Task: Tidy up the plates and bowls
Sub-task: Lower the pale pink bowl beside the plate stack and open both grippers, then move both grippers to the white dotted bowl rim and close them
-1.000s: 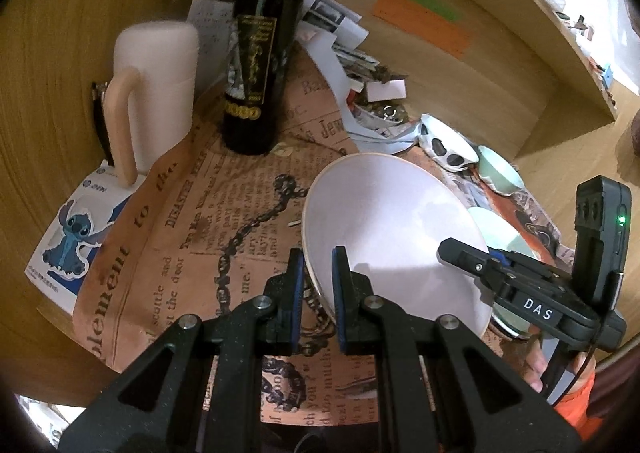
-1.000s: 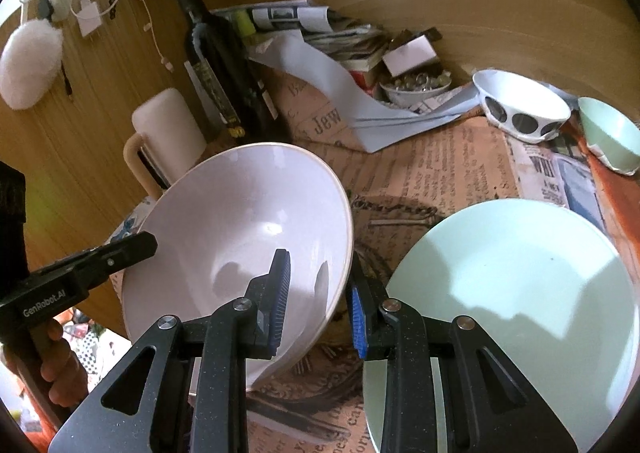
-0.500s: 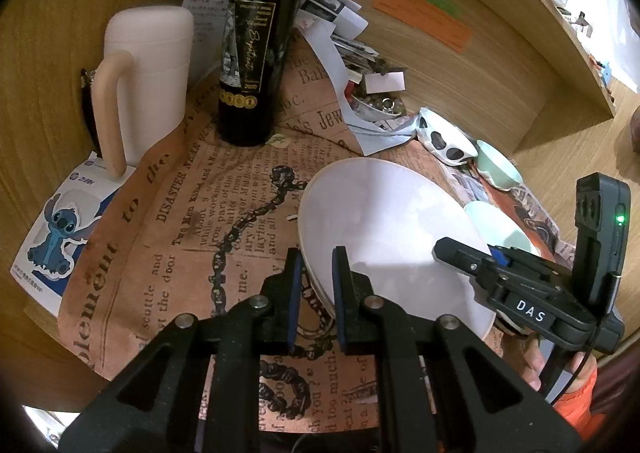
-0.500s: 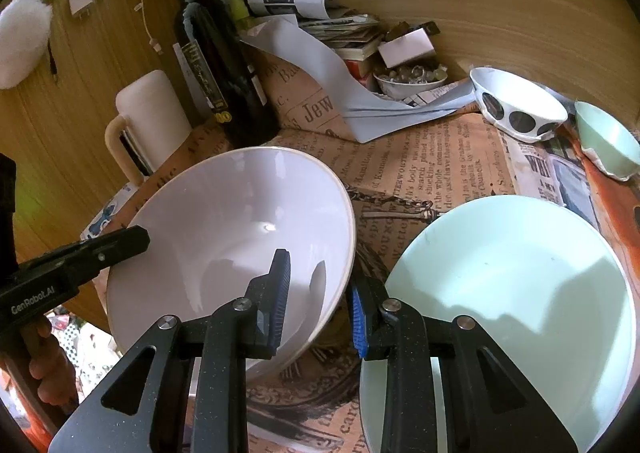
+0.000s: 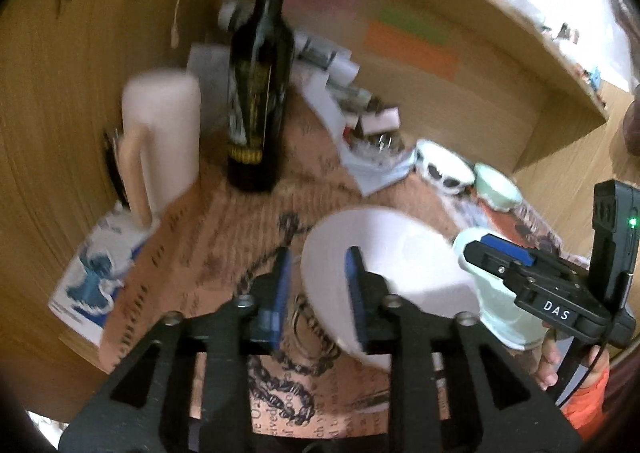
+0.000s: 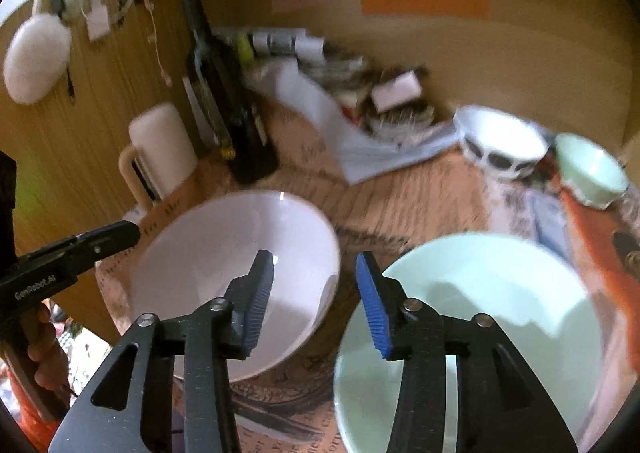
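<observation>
The left gripper [image 5: 318, 293] has just been opening: its blue pads now stand apart on either side of the near rim of the white bowl [image 5: 384, 273], one outside the wall and one inside, and no longer press on it. The right gripper [image 6: 314, 301] has likewise just been opening, and its pads straddle the bowl's opposite rim with clear gaps, the left pad over the bowl's inside and the right one between the bowl and the green plate [image 6: 480, 325]. The bowl sits on the printed paper [image 5: 224, 237] covering the bench, just beside the plate. Farther back stand a dark bottle [image 5: 258, 93] and a pale mug [image 5: 160, 141], with a heap of papers [image 6: 360, 141] against the wooden wall. To the right, near the back, are a spotted bowl [image 6: 500, 145] and a small green bowl [image 6: 592, 173], close together. The views are blurred.
</observation>
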A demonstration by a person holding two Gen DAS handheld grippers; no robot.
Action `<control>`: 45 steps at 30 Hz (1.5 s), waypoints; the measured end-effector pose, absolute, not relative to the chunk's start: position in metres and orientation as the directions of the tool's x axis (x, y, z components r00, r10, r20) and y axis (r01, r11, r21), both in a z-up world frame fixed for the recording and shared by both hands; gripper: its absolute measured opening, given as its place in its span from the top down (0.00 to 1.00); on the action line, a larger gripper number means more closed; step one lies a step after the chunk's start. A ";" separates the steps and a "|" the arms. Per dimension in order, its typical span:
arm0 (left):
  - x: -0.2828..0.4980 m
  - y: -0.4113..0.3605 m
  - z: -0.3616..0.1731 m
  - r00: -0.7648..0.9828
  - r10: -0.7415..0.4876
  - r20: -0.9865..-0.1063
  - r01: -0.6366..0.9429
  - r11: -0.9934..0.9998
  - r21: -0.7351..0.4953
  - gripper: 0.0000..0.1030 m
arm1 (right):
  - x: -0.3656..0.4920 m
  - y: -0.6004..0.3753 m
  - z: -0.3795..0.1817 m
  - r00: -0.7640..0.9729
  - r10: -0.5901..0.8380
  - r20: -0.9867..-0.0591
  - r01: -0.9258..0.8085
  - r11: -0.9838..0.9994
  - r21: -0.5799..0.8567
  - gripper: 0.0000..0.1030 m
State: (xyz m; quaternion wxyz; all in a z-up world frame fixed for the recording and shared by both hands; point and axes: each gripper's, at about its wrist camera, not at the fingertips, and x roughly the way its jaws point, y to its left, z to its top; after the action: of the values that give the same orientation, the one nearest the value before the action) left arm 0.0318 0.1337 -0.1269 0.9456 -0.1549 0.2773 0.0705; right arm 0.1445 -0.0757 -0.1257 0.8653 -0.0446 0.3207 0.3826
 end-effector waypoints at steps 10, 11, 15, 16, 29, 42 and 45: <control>0.023 0.095 -0.065 0.929 0.115 -0.352 -0.187 0.966 -0.177 0.35 | 0.164 -0.137 -0.089 0.611 0.620 -0.492 -0.634 0.756 0.165 0.53; 0.024 0.092 -0.061 0.933 0.118 -0.340 -0.184 0.968 -0.172 0.32 | 0.167 -0.143 -0.086 0.622 0.615 -0.484 -0.625 0.763 0.165 0.52; 0.034 0.077 -0.048 0.945 0.118 -0.305 -0.172 0.973 -0.157 0.16 | 0.180 -0.168 -0.077 0.664 0.592 -0.456 -0.592 0.789 0.163 0.47; 0.038 0.074 -0.046 0.947 0.116 -0.299 -0.169 0.973 -0.159 0.12 | 0.185 -0.173 -0.075 0.675 0.585 -0.450 -0.583 0.796 0.161 0.47; 0.128 0.043 -0.041 0.902 0.056 -0.428 -0.136 0.978 -0.158 0.04 | 0.262 -0.199 -0.087 0.715 0.514 -0.474 -0.506 0.848 0.157 0.46; 0.203 0.040 -0.066 0.827 0.088 -0.556 -0.170 0.980 -0.099 0.04 | 0.353 -0.165 -0.124 0.579 0.511 -0.636 -0.488 0.841 0.232 0.47; 0.214 0.044 -0.069 0.817 0.076 -0.572 -0.165 0.980 -0.106 0.04 | 0.369 -0.157 -0.131 0.551 0.507 -0.663 -0.483 0.842 0.243 0.47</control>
State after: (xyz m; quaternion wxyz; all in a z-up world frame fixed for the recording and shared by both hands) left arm 0.2137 0.0437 -0.0694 0.9501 -0.0757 0.2957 0.0634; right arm 0.3691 -0.1573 -0.1310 0.8804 0.0159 0.3817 0.2810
